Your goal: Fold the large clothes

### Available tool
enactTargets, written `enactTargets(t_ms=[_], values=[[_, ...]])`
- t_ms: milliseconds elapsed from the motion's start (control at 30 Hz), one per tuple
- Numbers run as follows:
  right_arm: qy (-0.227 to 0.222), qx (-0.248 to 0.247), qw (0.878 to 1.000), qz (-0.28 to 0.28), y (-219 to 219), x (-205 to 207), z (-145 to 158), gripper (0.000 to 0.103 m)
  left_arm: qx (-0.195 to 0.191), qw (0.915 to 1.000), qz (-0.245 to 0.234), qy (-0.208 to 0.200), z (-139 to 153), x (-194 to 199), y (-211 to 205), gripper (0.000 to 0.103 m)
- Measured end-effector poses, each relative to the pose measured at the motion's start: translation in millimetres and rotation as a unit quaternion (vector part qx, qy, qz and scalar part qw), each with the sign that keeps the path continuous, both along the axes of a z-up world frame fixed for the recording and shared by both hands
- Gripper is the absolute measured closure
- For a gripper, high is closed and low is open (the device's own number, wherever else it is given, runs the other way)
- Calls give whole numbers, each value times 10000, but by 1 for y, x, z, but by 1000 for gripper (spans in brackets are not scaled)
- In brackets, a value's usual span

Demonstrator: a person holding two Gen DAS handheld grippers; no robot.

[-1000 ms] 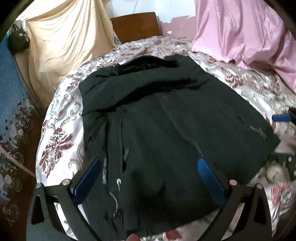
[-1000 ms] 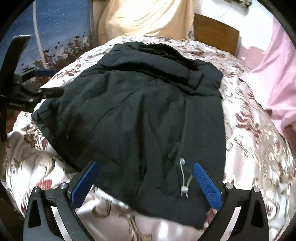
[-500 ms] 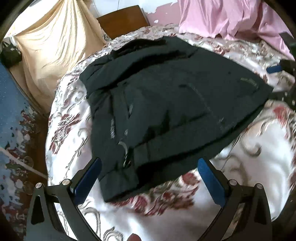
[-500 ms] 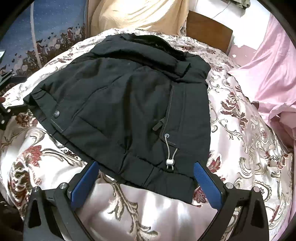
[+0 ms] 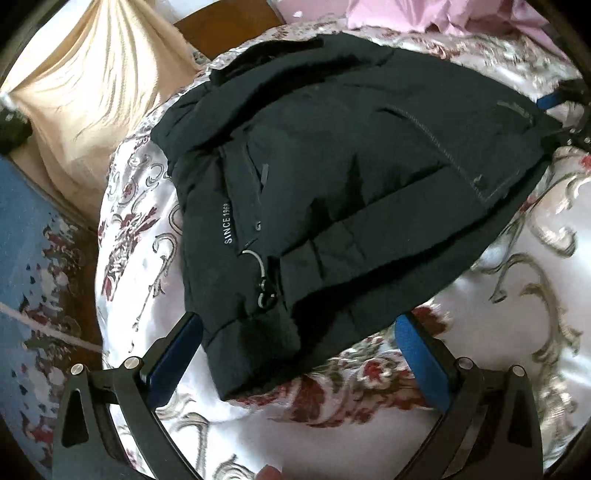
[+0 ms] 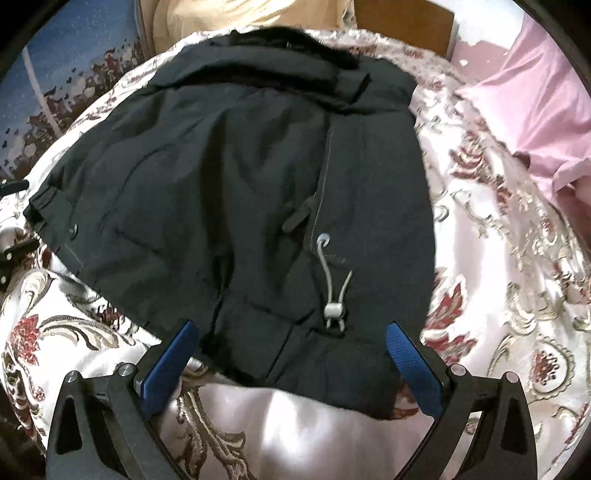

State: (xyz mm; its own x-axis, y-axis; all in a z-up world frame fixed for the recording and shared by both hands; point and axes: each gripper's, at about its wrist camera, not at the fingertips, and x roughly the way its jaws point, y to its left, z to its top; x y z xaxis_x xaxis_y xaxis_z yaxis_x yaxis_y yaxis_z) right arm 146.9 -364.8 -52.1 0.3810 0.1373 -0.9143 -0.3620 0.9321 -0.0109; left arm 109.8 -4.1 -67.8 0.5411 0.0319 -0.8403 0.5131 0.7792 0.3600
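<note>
A black padded jacket (image 5: 332, 177) lies folded on the floral bedspread (image 5: 517, 295), collar at the far end. It also shows in the right wrist view (image 6: 240, 177), with a grey drawcord and toggle (image 6: 334, 309) near its hem. My left gripper (image 5: 295, 339) is open and empty, its blue pads astride the jacket's near left hem corner. My right gripper (image 6: 291, 343) is open and empty, its blue pads astride the near right hem. The right gripper's blue pad (image 5: 552, 99) shows at the far right edge of the left wrist view.
A wooden headboard (image 6: 402, 22) stands at the far end of the bed. Beige cloth (image 5: 85, 85) hangs at the left and pink bedding (image 6: 524, 103) lies at the right. A blue patterned rug (image 5: 33, 295) covers the floor left of the bed.
Both grippers have pulled back and up from the jacket to its near hem. The jacket lies flatter and fully in view. Both stayed open.
</note>
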Motion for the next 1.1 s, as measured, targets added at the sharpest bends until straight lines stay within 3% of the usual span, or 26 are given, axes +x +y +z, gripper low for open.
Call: enactTargets(t_ms=[167,367,467,600,667,767,833,900,933,1100], values=[[327,-50,9989,338,0,-10,-9,0,365,9982,-463,64,-13,8,3,1],[48,-322,9987,404,7,-8,-9,0,796,9916,-975,-294,-19,-4,-4,1],[54,-240,9989,398,4,-7,-9,0,809,9906,-1072,-267,-21,-8,0,1],[-31,-60,9992,395,-1,-9,-9,0,813,9904,-1108,-170,-26,2,2,1],[-107,12,9993,364,-3,-11,-7,0,1004,9881,-1082,-440,-27,4,-1,1],[-149,96,9995,276,-4,-14,-6,0,1426,9842,-555,-888,-33,11,2,1],[-189,156,9994,233,-5,-17,-5,0,1153,9885,-475,-853,-29,11,9,1],[-227,234,9993,193,-7,-20,-4,0,710,9922,-776,-664,-21,2,16,1],[-231,283,9992,180,-8,-21,-4,0,681,9922,-838,-629,-21,1,15,1],[-352,279,9988,182,-8,-23,-1,0,1137,9872,-636,-916,-29,12,5,1]])
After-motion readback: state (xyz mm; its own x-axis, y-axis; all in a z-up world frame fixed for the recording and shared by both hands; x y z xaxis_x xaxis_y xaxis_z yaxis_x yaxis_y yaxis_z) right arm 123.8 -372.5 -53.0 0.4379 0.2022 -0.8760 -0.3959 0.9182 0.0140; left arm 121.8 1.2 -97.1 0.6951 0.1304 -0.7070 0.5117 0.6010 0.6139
